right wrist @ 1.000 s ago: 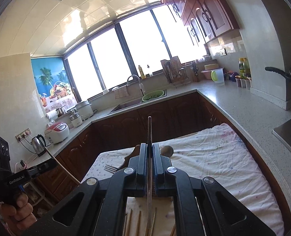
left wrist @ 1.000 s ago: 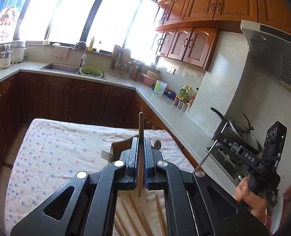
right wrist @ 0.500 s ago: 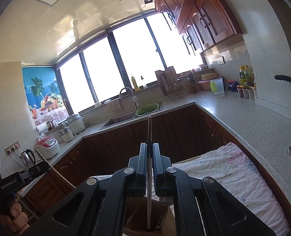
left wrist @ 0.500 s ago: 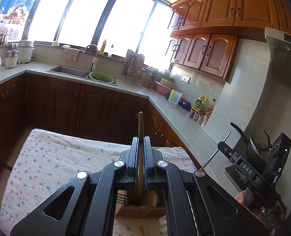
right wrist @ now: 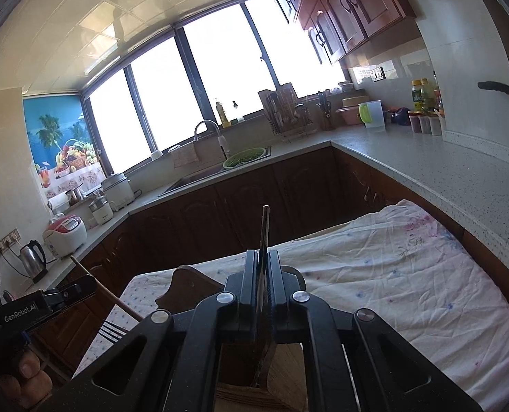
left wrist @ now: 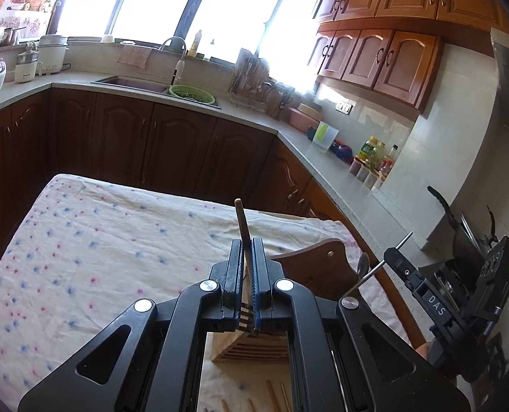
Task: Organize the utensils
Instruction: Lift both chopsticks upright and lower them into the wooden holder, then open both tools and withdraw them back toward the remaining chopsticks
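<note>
My left gripper (left wrist: 246, 250) is shut on a wooden-handled fork (left wrist: 240, 219), handle up, with the tines just above the wooden utensil holder (left wrist: 254, 346). The holder's tall back panel (left wrist: 323, 267) stands to the right, and a spoon (left wrist: 362, 262) rises beside it. My right gripper (right wrist: 262, 257) is shut on a thin metal utensil (right wrist: 264, 226), whose lower end reaches down into the holder (right wrist: 247, 395). In the right wrist view the left gripper (right wrist: 89, 283) and the fork (right wrist: 112, 331) appear at the left. The left wrist view shows the right gripper (left wrist: 390, 257) at the right.
A table under a flowered cloth (left wrist: 100, 240) carries the holder, and several chopsticks (left wrist: 271, 391) lie on it near me. Dark cabinets and a grey counter (right wrist: 426, 171) wrap around the far and right sides. A pan (left wrist: 460, 233) sits on the stove at the right.
Both grippers moved forward and down with their utensils. The holder, first ahead of the jaws, now lies right under them. Most of the chopsticks have slid out of view below.
</note>
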`<state>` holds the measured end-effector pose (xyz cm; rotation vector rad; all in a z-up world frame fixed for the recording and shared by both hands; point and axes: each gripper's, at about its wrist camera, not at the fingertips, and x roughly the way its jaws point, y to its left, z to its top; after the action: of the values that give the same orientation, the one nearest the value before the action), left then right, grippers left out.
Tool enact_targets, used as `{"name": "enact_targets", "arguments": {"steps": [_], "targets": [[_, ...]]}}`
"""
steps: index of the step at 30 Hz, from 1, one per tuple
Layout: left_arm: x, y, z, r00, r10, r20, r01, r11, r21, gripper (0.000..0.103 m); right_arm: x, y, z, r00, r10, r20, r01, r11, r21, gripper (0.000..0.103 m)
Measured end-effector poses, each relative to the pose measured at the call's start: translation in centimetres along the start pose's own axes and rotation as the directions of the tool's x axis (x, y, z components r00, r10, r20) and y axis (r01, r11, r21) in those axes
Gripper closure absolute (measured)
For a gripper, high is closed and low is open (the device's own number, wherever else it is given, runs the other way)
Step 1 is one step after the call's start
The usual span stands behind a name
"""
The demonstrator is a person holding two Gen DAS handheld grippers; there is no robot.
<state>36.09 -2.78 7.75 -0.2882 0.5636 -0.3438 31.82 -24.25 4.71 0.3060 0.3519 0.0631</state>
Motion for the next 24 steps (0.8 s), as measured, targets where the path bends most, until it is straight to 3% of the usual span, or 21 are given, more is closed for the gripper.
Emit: {"name": "enact_targets", "arguments": {"steps": [9,13,14,16,18,20,23,24], "targets": [[0.1,-0.1,0.3,1.000,0.013,-0.010,-0.013,1.000,0.009,0.099,0.2,-0.1,0.5,1.000,-0.001,-0.022,0.001,1.000,0.007,0.097],[0.0,0.0,0.4,1.000,0.004,-0.024,-0.004,1.000,-0.006,0.097,0.4,-0.6,0.7,0.999,0.007,-0.045,-0.005,0.999,0.035,0.088],[-0.3,0.1,0.3,1.000,-0.001,-0.024,0.001,1.000,-0.008,0.090,0.3,-0.6,0.6,0.999,0.011,-0.050,-0.009,0.999,0.040,0.084],[-1.0,0.1,0.3,1.000,-0.004,-0.012,0.004,1.000,-0.011,0.073,-0.2,-0.7,0.8,0.999,0.028,-0.044,-0.026,0.998,0.050,0.055],[-2.0,0.0,0.2,1.000,0.011,0.006,-0.011,1.000,-0.008,0.053,-1.2,-0.8,1.0,0.999,0.042,-0.018,-0.041,0.997,0.062,0.042],[-3.0,0.0,-0.1,1.000,0.017,0.017,-0.017,1.000,-0.005,0.045,-2.4,-0.8,1.3,0.999,0.054,0.008,-0.054,0.996,0.073,0.035],[-4.8,0.2,-0.8,0.998,0.046,0.031,-0.046,0.999,-0.003,0.023,-4.5,-1.1,1.6,0.997,0.070,0.043,-0.074,0.992,0.100,0.017],[-5.5,0.3,-1.2,0.998,0.051,0.038,-0.051,0.999,-0.006,0.023,-5.3,-1.2,1.5,0.996,0.074,0.055,-0.080,0.991,0.108,0.012]]}}
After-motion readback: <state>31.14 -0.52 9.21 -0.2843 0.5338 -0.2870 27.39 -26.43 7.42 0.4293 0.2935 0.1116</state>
